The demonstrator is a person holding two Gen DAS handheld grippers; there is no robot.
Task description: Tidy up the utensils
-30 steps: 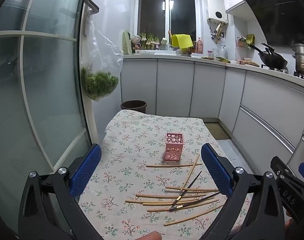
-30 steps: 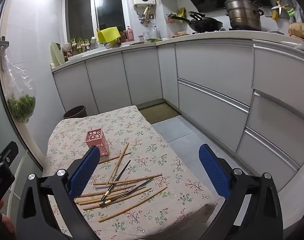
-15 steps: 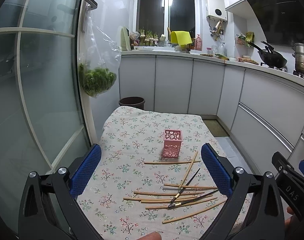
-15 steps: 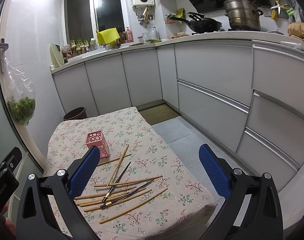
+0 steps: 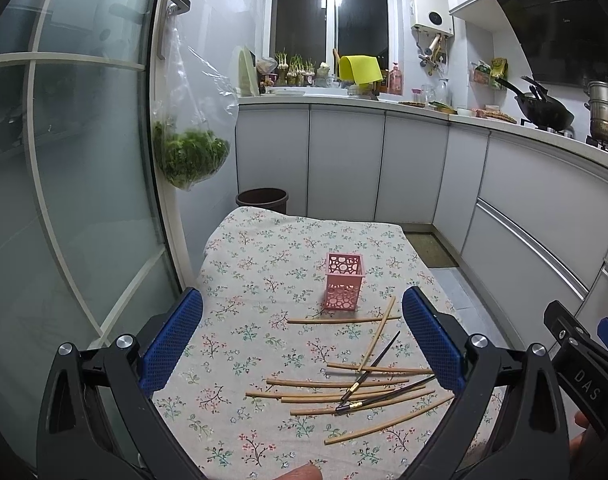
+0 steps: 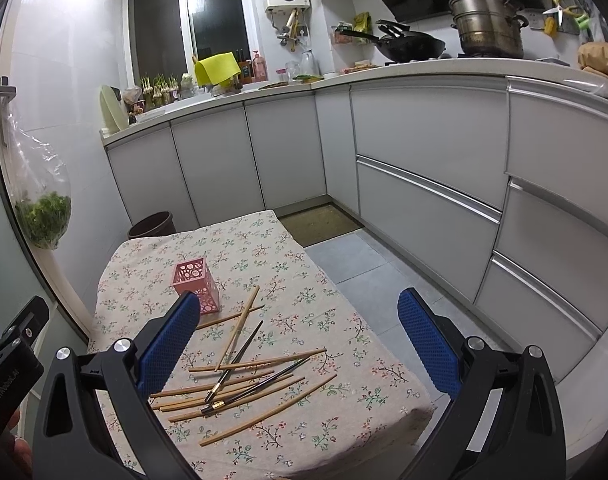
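Observation:
A pink perforated holder [image 5: 343, 281] stands upright on the floral-cloth table [image 5: 264, 256]; it also shows in the right wrist view [image 6: 194, 283]. Several wooden chopsticks [image 5: 335, 383] and two dark chopsticks [image 5: 373, 364] lie scattered in front of the holder, also seen in the right wrist view [image 6: 240, 378]. My left gripper [image 5: 302, 340] is open and empty, held above the table's near edge. My right gripper [image 6: 298, 344] is open and empty, held above the pile. The right gripper's body [image 5: 579, 364] shows at the left view's right edge.
A glass door [image 5: 64, 200] with a hanging bag of greens [image 5: 188, 156] is on the left. A brown bin [image 5: 262, 199] stands beyond the table. Grey cabinets [image 6: 423, 184] line the back and right, with a wok [image 6: 411, 46] and pot [image 6: 485, 26] on top.
Both grippers have drawn back and risen slightly, so the table and chopsticks look a little farther and lower in view. Nothing on the table has moved.

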